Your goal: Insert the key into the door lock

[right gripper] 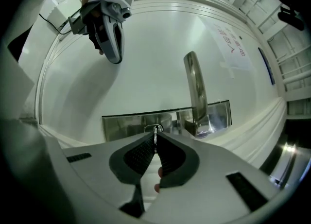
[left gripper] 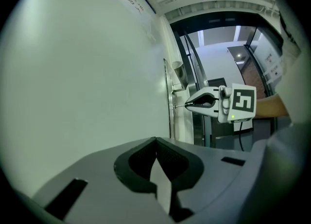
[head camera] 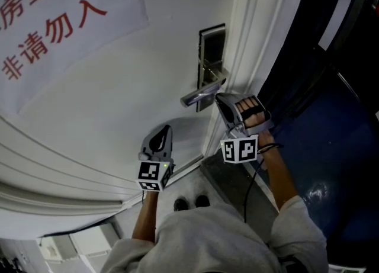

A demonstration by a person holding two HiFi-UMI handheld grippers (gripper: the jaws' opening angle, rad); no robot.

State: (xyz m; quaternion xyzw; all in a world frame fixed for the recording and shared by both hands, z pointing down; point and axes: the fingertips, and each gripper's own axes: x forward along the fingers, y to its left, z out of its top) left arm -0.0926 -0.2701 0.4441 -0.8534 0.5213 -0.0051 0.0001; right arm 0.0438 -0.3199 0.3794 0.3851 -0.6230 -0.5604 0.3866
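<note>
A metal lock plate with a lever handle sits on the white door. My right gripper is level at the plate below the handle, shut on a small metal key. The key's tip touches the keyhole in the lock plate. From the side, the key bridges the right gripper and the plate's edge. My left gripper points at the bare door left of the lock, jaws shut with nothing in them.
A paper sign with red characters hangs on the door's upper left. The white door frame runs just right of the lock, with a dark blue area beyond. A cable trails from the right gripper.
</note>
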